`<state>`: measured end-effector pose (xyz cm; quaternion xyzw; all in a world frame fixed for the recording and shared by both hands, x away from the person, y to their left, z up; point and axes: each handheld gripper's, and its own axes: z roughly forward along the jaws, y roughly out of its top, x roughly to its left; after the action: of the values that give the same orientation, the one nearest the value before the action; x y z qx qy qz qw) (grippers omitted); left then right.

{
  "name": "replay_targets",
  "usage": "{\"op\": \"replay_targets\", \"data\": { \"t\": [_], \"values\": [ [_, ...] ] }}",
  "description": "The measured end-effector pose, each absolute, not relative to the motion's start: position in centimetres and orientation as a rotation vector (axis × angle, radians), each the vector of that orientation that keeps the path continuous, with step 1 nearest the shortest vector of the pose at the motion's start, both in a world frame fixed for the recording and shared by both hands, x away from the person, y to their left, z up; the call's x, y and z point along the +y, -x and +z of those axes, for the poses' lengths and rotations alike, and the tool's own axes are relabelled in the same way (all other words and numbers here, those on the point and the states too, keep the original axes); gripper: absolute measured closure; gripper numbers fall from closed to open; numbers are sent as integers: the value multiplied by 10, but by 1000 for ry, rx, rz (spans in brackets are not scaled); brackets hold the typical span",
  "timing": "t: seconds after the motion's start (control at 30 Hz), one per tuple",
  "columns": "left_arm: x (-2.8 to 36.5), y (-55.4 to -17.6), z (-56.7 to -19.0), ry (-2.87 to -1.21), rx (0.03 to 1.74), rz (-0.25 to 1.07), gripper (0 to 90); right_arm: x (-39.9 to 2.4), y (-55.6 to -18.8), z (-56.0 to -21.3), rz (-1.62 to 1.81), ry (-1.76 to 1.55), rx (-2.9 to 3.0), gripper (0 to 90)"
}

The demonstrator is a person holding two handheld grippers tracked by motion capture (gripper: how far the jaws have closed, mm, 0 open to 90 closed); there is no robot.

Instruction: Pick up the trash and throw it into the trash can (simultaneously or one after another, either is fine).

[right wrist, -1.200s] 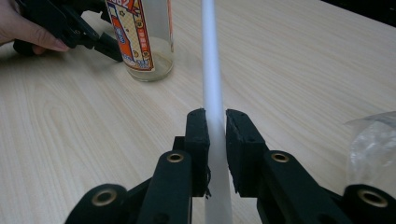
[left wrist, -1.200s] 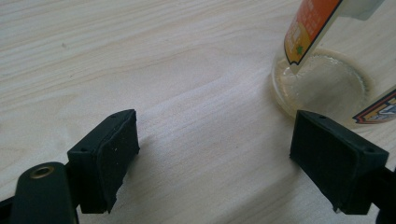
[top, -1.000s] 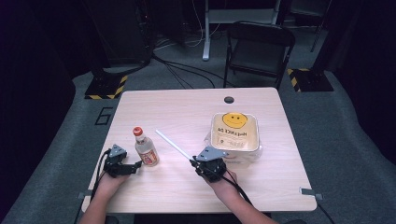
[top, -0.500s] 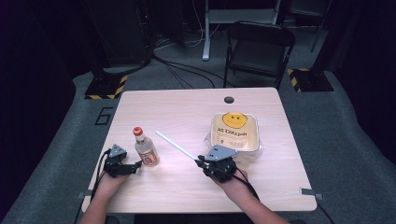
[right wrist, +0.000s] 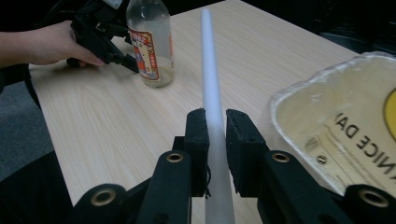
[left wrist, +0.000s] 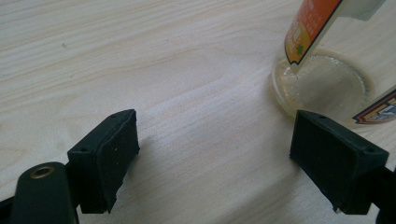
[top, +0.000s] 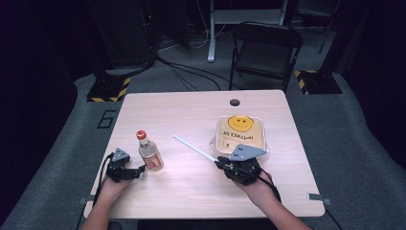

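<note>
A small clear glass bottle (top: 150, 152) with a red cap and an orange label stands upright on the table's left part. My left gripper (top: 138, 170) is open just left of the bottle; in the left gripper view the bottle's base (left wrist: 322, 86) lies beyond the right jaw, outside the gap. My right gripper (top: 221, 164) is shut on a long white straw (top: 194, 148), which points up and left across the table. In the right gripper view the straw (right wrist: 211, 88) runs out from between the jaws toward the bottle (right wrist: 150, 42).
A clear lidded takeaway container (top: 240, 135) with a yellow smiley label sits just behind the right gripper. The wooden table (top: 191, 115) has a round cable hole (top: 234, 102) at the back. A black folding chair (top: 264, 50) stands beyond the far edge.
The right gripper with the straw has shifted slightly to the right and toward the front edge. The left gripper and bottle have stayed put.
</note>
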<state>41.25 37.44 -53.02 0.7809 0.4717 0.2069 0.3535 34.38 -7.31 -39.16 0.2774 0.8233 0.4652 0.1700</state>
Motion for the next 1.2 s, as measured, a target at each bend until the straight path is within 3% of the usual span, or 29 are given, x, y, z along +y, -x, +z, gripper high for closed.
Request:
{"op": "replay_targets", "data": {
  "t": [0.53, 1.2],
  "values": [
    [374, -413, -530, -2020, 1220, 530, 151, -87, -340, -385, 1385, -780, 2297, 794],
    [374, -413, -530, -2018, 1222, 530, 150, -154, -337, -371, 1305, -907, 2163, 792]
  ]
}}
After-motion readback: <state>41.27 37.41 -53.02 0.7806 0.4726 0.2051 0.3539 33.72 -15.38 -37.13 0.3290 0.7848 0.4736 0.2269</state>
